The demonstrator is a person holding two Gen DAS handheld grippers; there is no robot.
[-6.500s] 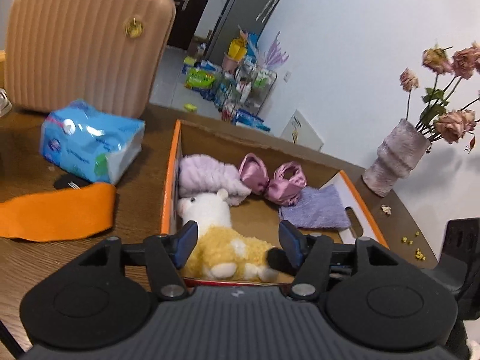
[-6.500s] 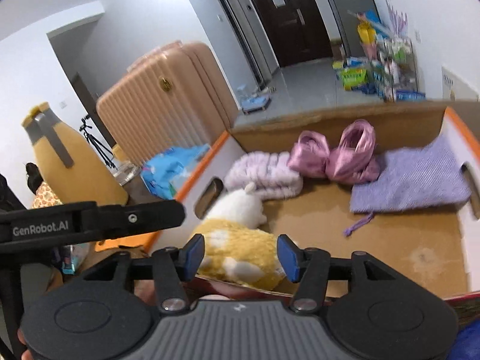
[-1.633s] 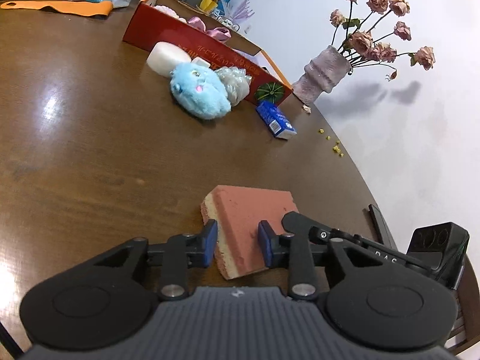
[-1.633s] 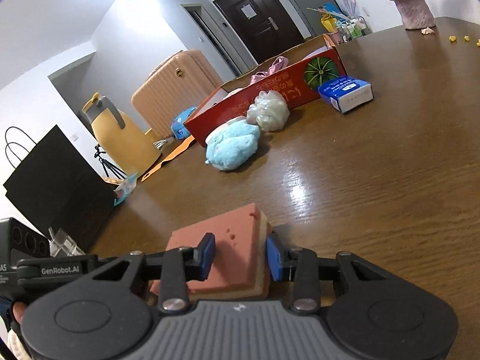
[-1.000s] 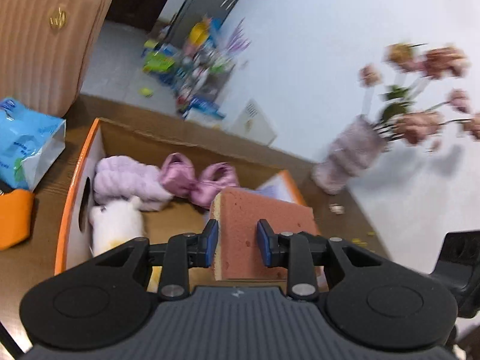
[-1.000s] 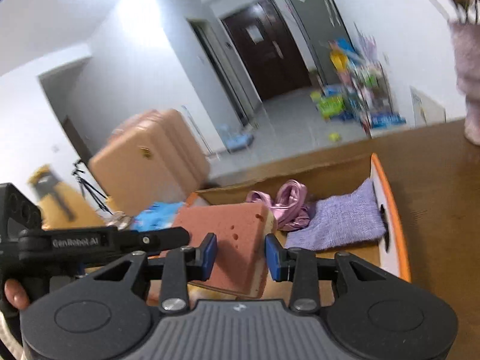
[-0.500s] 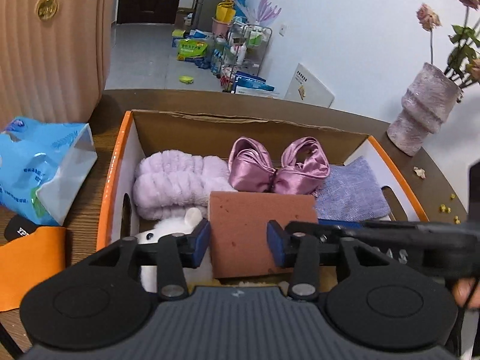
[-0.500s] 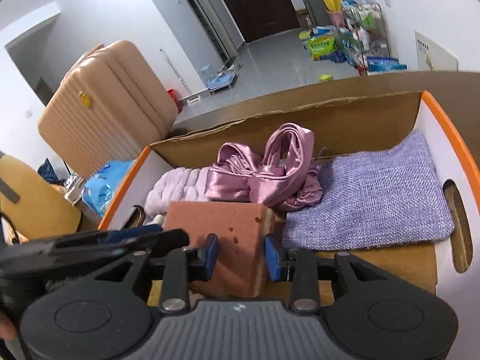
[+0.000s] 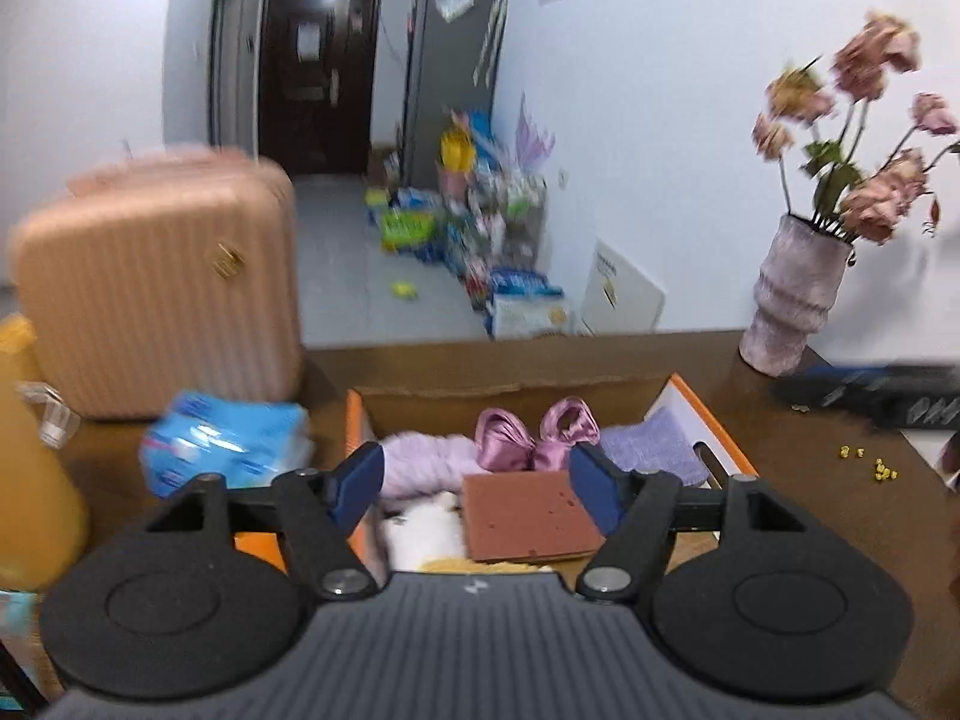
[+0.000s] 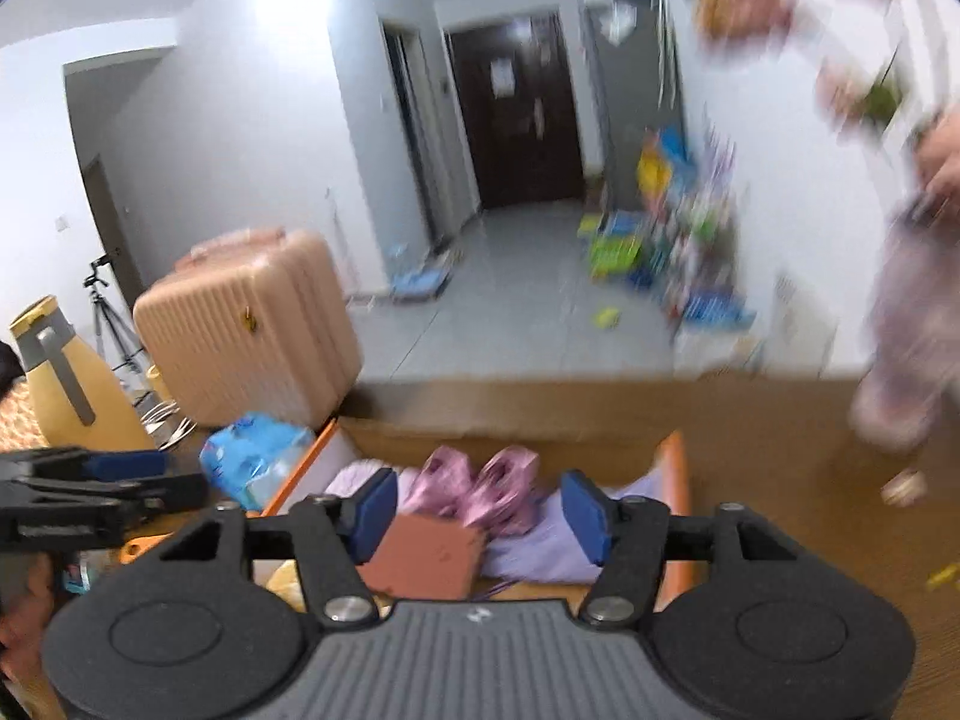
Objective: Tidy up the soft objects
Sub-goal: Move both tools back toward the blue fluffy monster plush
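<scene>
Both grippers over the cardboard box (image 9: 708, 414) on the tabletop (image 9: 840, 516), jaws opening, nothing between the pads. Left gripper (image 9: 477, 489) and right gripper (image 10: 480, 516) both clear of the red-brown sponge (image 9: 528, 516), which lies inside the box on the white-and-yellow plush (image 9: 426, 531), just in front of the pink satin bow (image 9: 534, 435) and lilac cloth (image 9: 651, 450). Frames blurred.
</scene>
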